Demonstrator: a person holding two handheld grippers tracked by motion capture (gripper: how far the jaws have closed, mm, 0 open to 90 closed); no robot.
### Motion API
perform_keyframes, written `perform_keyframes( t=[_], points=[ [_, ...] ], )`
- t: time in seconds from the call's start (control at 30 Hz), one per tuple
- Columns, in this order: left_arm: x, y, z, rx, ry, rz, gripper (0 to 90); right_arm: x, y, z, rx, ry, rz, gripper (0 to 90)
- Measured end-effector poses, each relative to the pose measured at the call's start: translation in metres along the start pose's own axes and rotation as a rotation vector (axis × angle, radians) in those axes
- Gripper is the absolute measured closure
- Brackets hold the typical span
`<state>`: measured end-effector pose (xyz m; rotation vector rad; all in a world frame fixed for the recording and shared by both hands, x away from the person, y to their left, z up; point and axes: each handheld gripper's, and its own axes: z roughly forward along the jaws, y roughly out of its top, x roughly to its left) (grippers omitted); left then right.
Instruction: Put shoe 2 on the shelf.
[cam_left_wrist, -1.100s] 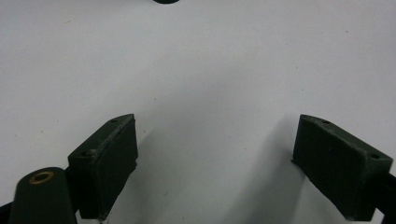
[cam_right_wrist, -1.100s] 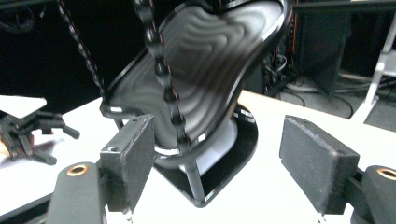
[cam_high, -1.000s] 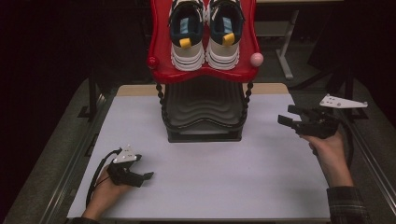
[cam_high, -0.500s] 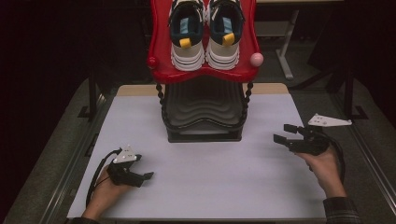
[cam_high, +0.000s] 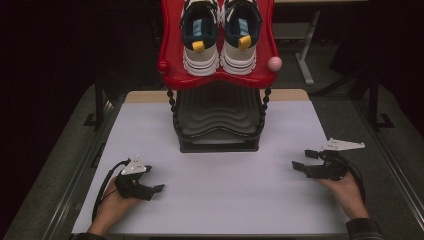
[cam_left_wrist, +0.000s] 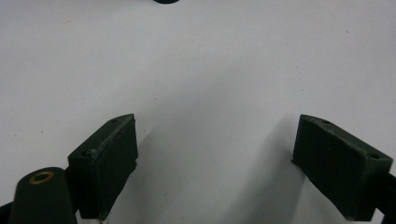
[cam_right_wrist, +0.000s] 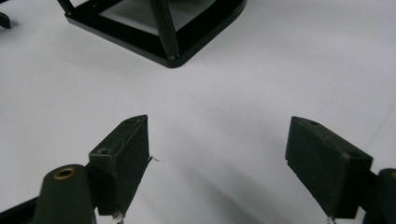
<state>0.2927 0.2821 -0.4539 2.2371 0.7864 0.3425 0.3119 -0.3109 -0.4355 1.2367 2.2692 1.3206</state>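
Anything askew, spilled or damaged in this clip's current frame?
Nothing stands out. The pair of sneakers sits side by side on the red top tier of the rack, and the white table shows no spill. Both claws are open, holding nothing.

We see the white table top (cam_high: 225, 200) lying bare across its near half, between the left gripper (cam_high: 150, 189) and the right gripper (cam_high: 302, 161); both have jaws apart with nothing between them; the black rack (cam_high: 218, 122) stands at the middle far side, blocking that way; its red shelf (cam_high: 172, 50) with two shoes (cam_high: 220, 35) overhangs above.
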Motion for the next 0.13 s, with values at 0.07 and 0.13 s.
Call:
perform_keyframes(
  t=[0.07, 0.13],
  points=[
    [0.0, 0.0, 0.0, 0.0, 0.0, 0.0, 13.1, 0.0003, -0.0021, 0.0003, 0.009, -0.002, -0.002, 20.0],
    [0.0, 0.0, 0.0, 0.0, 0.0, 0.0, 13.1, 0.001, -0.0037, 0.0009, 0.014, -0.01, 0.0, 18.4]
  ],
)
